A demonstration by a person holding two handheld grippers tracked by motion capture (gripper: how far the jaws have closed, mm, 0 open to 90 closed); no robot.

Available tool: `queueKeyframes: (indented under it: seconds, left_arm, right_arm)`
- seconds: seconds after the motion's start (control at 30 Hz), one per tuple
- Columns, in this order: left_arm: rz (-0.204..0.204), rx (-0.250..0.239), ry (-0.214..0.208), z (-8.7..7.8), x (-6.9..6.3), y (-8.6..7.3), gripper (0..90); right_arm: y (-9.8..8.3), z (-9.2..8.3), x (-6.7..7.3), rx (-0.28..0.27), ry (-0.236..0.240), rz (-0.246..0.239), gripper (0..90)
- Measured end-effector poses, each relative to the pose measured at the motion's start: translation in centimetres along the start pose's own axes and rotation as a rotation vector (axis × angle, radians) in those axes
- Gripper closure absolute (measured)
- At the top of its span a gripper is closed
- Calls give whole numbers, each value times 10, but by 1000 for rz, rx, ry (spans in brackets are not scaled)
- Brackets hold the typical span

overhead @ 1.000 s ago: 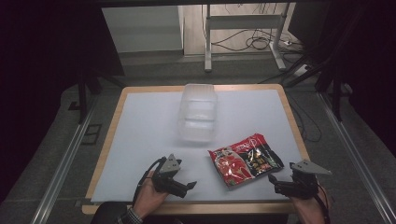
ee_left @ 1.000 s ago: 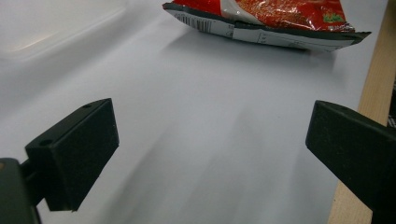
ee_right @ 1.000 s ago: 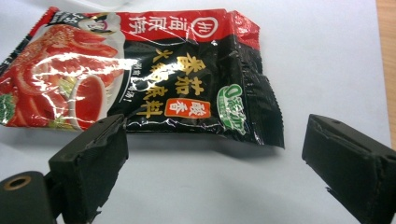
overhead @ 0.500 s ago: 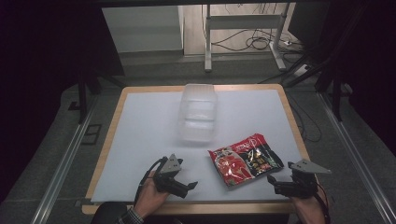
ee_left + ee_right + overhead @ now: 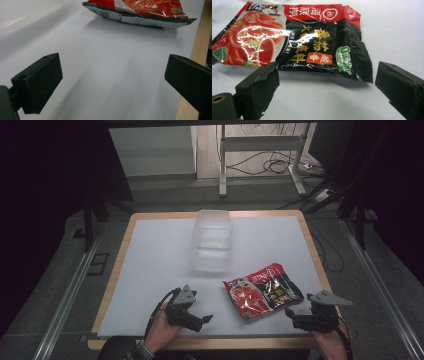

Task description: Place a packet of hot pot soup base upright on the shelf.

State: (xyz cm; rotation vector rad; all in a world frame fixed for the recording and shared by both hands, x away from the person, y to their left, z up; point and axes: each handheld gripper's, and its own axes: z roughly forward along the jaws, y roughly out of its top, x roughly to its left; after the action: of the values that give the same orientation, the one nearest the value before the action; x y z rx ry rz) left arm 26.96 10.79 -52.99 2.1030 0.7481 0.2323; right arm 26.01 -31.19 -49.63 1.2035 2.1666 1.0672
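A dim room surrounds a wood-edged table [image 5: 118, 270] topped with a white sheet; beyond its far edge stand a metal frame and loose cables on the floor [image 5: 270, 165]; in the high view a clear plastic container [image 5: 213, 240] sits on the sheet toward the far middle, and a red and black snack packet [image 5: 262, 290] lies flat nearer the person, to the right of centre and just clear of the container's near corner; the left gripper [image 5: 197, 319], held in a hand [image 5: 160, 332] with a checked cuff, rests low near the front edge to the left of the packet, its jaws pointing right toward it; the right gripper [image 5: 291, 313] sits at the front right corner, close to the packet's near right end, its grey plate on top.

In the left gripper view the two black jaws stand wide apart with nothing between them above bare white sheet; the packet [image 5: 140, 11] lies ahead at the top, apart from the jaws; the wooden table rim [image 5: 197, 47] runs down the right side.

In the right gripper view the jaws are likewise spread wide and hold nothing; the packet [image 5: 294, 40] lies just ahead of them, printed face up, its black end nearest the right-hand jaw; whether the left-hand jaw touches its edge I cannot tell.
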Motion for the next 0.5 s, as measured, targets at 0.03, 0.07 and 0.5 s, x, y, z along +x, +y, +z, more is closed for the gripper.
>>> queueKeyframes:
  seconds: [0.03, 0.07, 0.5]
  left_arm:
    - [-7, -2, -3, -1, 0, 1, 18]
    - [-16, -4, -8, -2, 0, 3, 16]
    - [14, -36, -46, 6, -4, 21, 65]
  right_arm:
    - [0, 0, 0, -6, 0, -1, 55]
    - [0, 0, 0, -6, 0, -2, 55]
    - [1, 2, 0, -4, 4, -1, 58]
